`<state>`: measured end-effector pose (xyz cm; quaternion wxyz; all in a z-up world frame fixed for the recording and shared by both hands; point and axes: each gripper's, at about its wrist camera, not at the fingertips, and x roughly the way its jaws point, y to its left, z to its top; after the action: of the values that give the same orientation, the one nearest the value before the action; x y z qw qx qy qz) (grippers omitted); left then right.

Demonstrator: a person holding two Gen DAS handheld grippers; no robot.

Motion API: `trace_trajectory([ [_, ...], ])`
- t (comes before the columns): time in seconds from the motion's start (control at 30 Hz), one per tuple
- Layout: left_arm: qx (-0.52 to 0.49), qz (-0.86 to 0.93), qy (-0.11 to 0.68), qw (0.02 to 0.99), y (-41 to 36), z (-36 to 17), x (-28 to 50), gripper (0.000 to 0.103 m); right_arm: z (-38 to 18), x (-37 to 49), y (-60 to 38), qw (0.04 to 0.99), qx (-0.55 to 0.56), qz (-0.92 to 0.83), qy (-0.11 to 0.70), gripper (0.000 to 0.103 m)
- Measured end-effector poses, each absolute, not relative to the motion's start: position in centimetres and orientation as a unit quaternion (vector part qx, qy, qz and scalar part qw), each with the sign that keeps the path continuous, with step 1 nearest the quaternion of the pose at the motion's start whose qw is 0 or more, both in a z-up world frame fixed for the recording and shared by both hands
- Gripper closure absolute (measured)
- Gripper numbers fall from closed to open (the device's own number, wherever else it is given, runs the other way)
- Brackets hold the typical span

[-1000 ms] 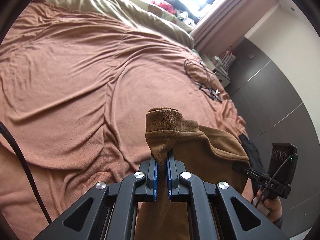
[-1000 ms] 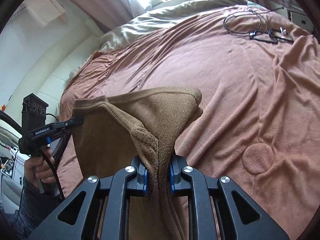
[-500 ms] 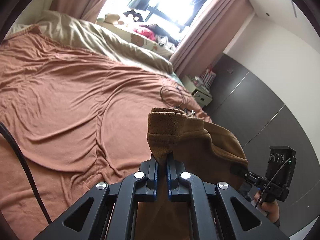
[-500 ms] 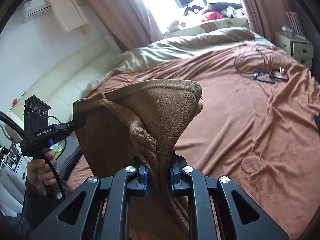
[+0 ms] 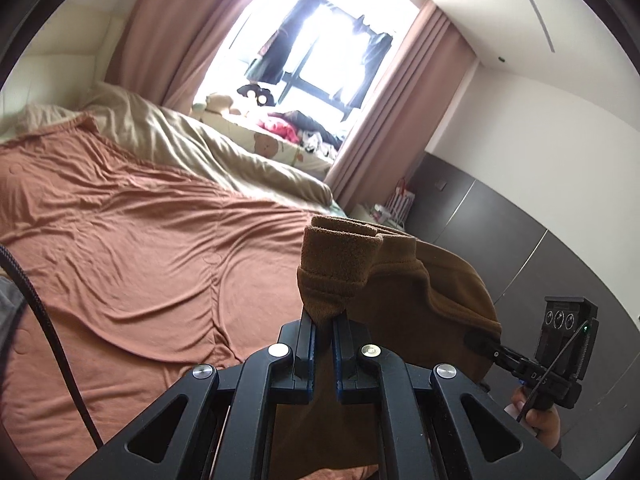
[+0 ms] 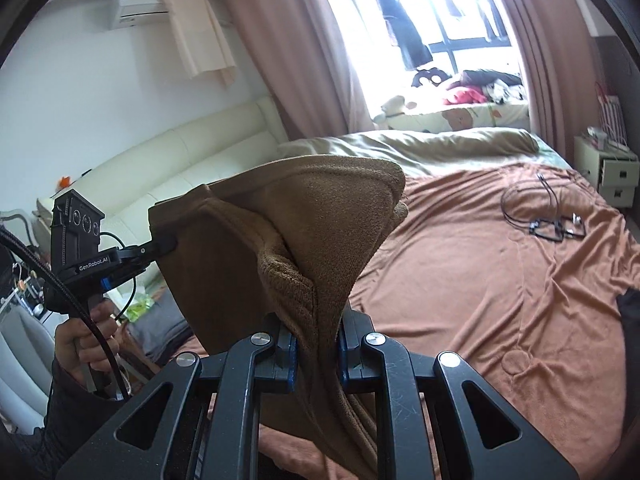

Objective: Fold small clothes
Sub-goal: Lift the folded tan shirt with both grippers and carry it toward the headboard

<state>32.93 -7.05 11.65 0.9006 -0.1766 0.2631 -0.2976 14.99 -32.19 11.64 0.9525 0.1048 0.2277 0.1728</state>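
Hanging in the air between the two tools, the brown garment [image 5: 420, 292] is a soft, fuzzy fleece piece with a thick ribbed hem, held up above the bed and sagging into a curved pouch between its two pinched edges. The left gripper [image 5: 324, 320] has its blue-lined jaws clamped together on a bunched, stitched corner of the fleece, which stands up above the jaws as a rounded, folded lump. The right gripper [image 6: 316, 336] is likewise closed on a gathered, corded seam of the same garment [image 6: 304, 220], whose napped cloth fans out from the jaws into a broad rounded triangle. Each tool is matte black plastic with round silver bolts; a hand [image 6: 80, 340] in a dark sleeve grips the left tool's handle at the far left of the right view.

Below lies a wide rust-orange blanket [image 5: 132, 248], velvety and finely creased, covering the bed. A pale olive duvet [image 5: 192, 148] is heaped at its far edge, near the bright window [image 5: 320, 48] framed by dusty pink curtains [image 6: 288, 48]. A loose black cable [image 6: 536, 212] coils on the blanket's far right.
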Motion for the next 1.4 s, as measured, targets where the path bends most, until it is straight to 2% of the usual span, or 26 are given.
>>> trace_trajectory([
  [0.63,-0.211,-0.234,0.178,0.932,7.6,15.7,21.4,0.097,13.5,9.3,-21.5,0.946,0.034,0.254,0.198,0.092],
  [1.4,-0.234,-0.158,0.112,0.953,23.0,16.9,10.7,0.097,13.4,12.5,-12.4,0.910,-0.020,0.364,0.199,0.092],
])
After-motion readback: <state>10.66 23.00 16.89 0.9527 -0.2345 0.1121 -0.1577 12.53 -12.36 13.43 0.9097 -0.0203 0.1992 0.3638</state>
